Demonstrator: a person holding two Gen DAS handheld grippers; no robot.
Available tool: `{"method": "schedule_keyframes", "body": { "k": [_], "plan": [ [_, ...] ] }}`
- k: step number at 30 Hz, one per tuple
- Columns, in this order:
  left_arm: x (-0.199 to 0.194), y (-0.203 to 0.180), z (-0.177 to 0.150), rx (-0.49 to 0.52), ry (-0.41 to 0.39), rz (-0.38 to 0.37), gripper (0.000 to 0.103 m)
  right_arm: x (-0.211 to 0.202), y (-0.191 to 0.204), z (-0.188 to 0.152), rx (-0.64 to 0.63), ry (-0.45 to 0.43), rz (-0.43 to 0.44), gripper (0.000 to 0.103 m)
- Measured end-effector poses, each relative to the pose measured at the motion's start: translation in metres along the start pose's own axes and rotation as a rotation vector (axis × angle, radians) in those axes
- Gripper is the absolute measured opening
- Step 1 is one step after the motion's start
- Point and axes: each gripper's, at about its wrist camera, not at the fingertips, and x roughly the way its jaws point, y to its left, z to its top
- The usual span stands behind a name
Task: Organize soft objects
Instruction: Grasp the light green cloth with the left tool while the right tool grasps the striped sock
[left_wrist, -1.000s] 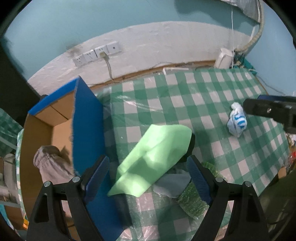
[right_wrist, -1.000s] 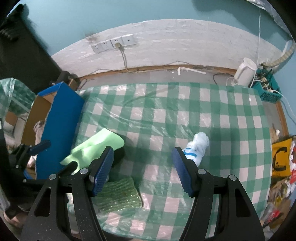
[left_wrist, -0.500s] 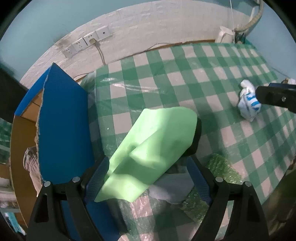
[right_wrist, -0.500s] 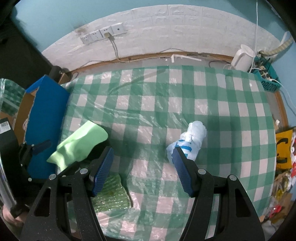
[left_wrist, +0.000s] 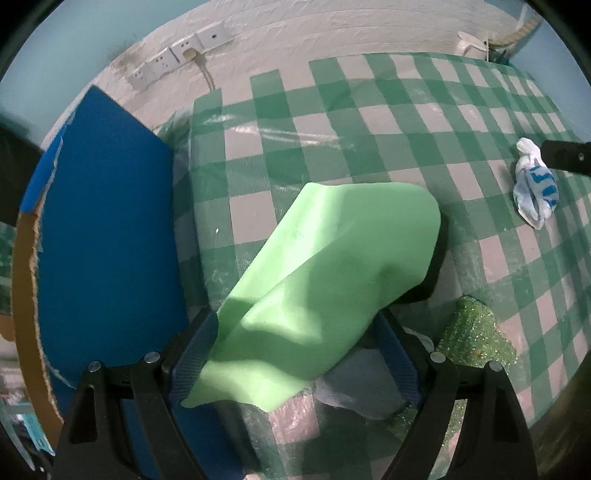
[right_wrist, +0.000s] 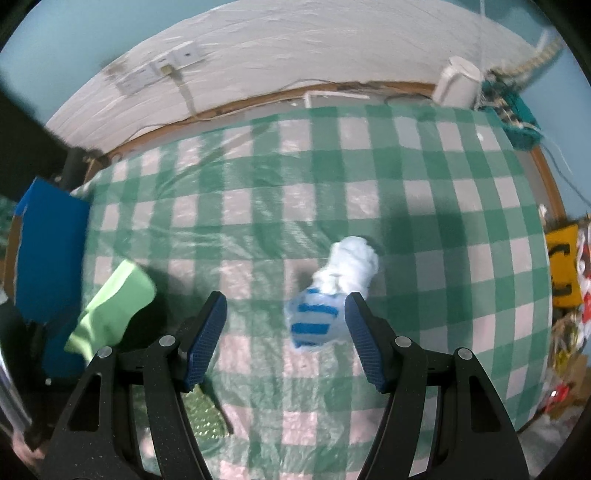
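A light green cloth (left_wrist: 325, 280) lies draped over a dark object (left_wrist: 432, 273) near the left end of the checked table. My left gripper (left_wrist: 295, 347) hangs over it, open wide, with the cloth's near end between the fingers and no pad pressing on it. A white sock with blue stripes (right_wrist: 332, 295) lies mid-table. My right gripper (right_wrist: 284, 332) is open above it, with the sock's striped end between the fingers, close to the right pad (right_wrist: 362, 339). The sock (left_wrist: 533, 188) also shows at the right of the left wrist view.
A blue cardboard box (left_wrist: 107, 240) stands open against the table's left edge. A glittery green pad (left_wrist: 476, 332) and a grey cloth (left_wrist: 362, 384) lie by the green cloth. A white kettle (right_wrist: 458, 79) and cables sit at the back right, by the wall.
Both grippers have come down toward the table. The green cloth now fills more of the left view. The sock has moved in between the right fingers. Neither gripper's opening has changed.
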Motion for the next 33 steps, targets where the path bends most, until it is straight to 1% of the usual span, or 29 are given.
{"method": "schedule_keyframes", "body": {
  "k": [3,5,6,8,9,11,14,17,22,23,25,26,28,30,33],
  "plan": [
    [0.000,0.004,0.001,-0.024,0.004,-0.036,0.079,0.010,-0.010,0.003,0.053,0.021,-0.006,0.066],
    [-0.002,0.007,0.002,-0.034,-0.001,-0.059,0.064,0.018,-0.013,0.004,0.068,0.035,-0.019,0.066],
    [-0.003,0.008,0.003,-0.039,-0.003,-0.069,0.060,0.022,-0.013,0.004,0.069,0.043,-0.029,0.066],
    [-0.005,0.010,0.003,-0.053,-0.004,-0.091,0.044,0.029,-0.013,0.004,0.068,0.056,-0.041,0.066],
    [-0.005,0.012,0.004,-0.059,-0.004,-0.098,0.040,0.031,-0.014,0.004,0.070,0.060,-0.048,0.066],
    [-0.007,0.015,0.005,-0.067,-0.011,-0.113,0.028,0.036,-0.014,0.004,0.068,0.068,-0.067,0.066],
    [-0.011,0.019,0.006,-0.092,-0.023,-0.136,0.018,0.041,-0.015,0.004,0.065,0.078,-0.083,0.066],
    [-0.015,0.028,0.008,-0.118,-0.036,-0.155,0.013,0.046,-0.012,0.004,0.049,0.091,-0.106,0.066],
    [-0.022,0.041,0.009,-0.158,-0.066,-0.193,0.011,0.053,-0.010,0.000,0.017,0.114,-0.124,0.066],
    [-0.024,0.043,0.009,-0.166,-0.073,-0.200,0.011,0.054,-0.009,-0.001,0.000,0.118,-0.129,0.064],
    [-0.026,0.047,0.012,-0.186,-0.088,-0.210,0.011,0.056,-0.006,-0.003,-0.029,0.130,-0.130,0.045],
    [-0.027,0.049,0.013,-0.195,-0.092,-0.216,0.011,0.057,-0.005,-0.004,-0.036,0.137,-0.128,0.045],
    [-0.025,0.050,0.014,-0.203,-0.091,-0.225,0.010,0.055,-0.002,-0.005,-0.055,0.134,-0.124,0.042],
    [-0.024,0.048,0.007,-0.210,-0.088,-0.223,0.009,0.053,0.004,-0.007,-0.071,0.130,-0.116,0.040],
    [-0.027,0.052,0.004,-0.214,-0.094,-0.229,0.007,0.045,0.009,-0.010,-0.100,0.112,-0.093,0.039]
  ]
}}
